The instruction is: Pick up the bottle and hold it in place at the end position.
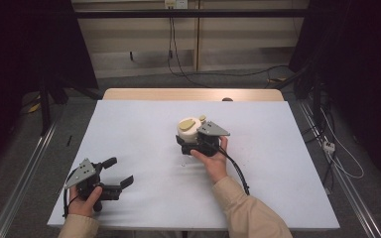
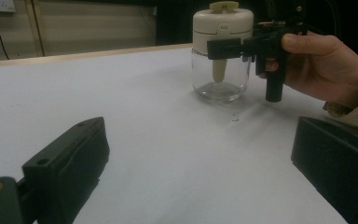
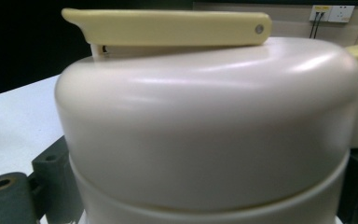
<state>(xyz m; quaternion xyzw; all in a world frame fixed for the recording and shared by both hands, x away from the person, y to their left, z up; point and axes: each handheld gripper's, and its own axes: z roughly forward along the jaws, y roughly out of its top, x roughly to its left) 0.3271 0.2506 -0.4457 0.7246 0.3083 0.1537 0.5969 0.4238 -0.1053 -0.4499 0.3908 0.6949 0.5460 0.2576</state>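
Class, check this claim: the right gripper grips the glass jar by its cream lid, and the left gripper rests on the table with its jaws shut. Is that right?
Not quite. The left gripper has its jaws wide apart, as the left gripper view shows. The rest holds: the right gripper grips the glass jar by its cream lid.

Upright cream-lidded glass jar, mid-table

In the right gripper view the jar sits so close between the jaws that its glass lower part is cut off at the bottom edge, and whether the jaws press its cap cannot be told. In the high view the right gripper hides the jar's near side. In the left gripper view both jaws of the left gripper run off the bottom edge.
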